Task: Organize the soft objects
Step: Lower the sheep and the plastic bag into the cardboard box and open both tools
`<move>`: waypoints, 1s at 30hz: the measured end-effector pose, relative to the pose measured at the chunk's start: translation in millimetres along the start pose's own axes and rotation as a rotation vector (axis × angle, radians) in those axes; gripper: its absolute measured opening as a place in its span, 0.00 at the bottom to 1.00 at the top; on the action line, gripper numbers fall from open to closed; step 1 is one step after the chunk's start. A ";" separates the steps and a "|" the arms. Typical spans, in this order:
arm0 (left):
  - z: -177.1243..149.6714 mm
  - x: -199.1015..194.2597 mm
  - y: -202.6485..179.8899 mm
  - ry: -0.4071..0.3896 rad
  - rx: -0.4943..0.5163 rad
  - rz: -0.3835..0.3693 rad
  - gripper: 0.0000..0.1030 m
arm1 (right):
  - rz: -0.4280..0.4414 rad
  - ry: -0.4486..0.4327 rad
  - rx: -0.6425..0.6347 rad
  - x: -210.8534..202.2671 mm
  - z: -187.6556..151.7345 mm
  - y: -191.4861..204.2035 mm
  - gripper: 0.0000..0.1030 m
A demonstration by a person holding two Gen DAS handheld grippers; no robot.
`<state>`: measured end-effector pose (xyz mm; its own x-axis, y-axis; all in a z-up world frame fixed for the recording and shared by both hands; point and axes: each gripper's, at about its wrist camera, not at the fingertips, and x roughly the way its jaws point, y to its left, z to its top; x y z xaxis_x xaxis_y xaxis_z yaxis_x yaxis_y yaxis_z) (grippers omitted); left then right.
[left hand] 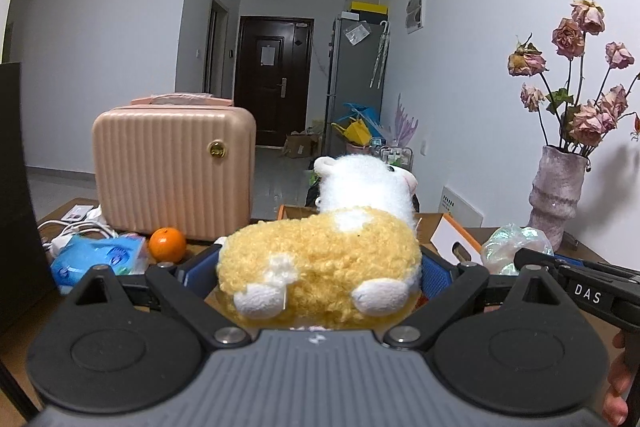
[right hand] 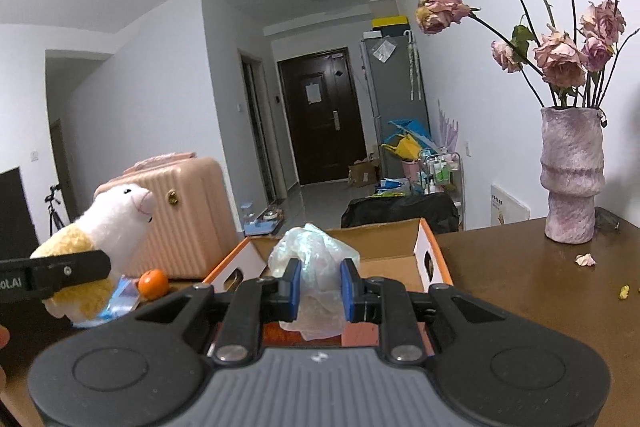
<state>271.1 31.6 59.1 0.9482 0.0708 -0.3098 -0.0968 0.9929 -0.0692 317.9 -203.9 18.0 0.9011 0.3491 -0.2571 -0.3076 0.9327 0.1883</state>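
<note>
Left gripper (left hand: 320, 267) clamped on the plush alpaca (left hand: 320, 259), blue pads pressed into its yellow body, white head raised toward the hallway. Right gripper (right hand: 320, 285) pinched on a crumpled plastic bag (right hand: 316, 267), held above the near edge of the open cardboard box (right hand: 426, 255). Sat on the brown table (right hand: 520, 287). Beyond and left of the box: a pink suitcase (left hand: 172, 171), an orange (left hand: 167, 244) against its base, a blue tissue pack (left hand: 96, 259), white cables (left hand: 76, 227). Far right: a vase (right hand: 570, 179) of dried roses (right hand: 560, 59), fallen petals (right hand: 585, 259) beside it.
</note>
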 end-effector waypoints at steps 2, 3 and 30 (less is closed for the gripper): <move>5.4 9.8 -3.0 0.003 0.003 -0.002 0.95 | -0.004 -0.007 0.008 7.9 4.2 -4.0 0.19; 8.1 15.3 -4.7 0.005 0.006 0.000 0.95 | -0.006 -0.010 0.011 11.7 6.4 -5.8 0.19; 28.1 175.0 -40.3 0.111 0.022 0.082 0.95 | -0.047 0.039 0.007 120.4 33.3 -29.0 0.19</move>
<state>449.5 6.7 34.3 0.8979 0.1422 -0.4165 -0.1648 0.9862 -0.0185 445.4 -192.0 13.1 0.9021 0.3078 -0.3023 -0.2625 0.9477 0.1818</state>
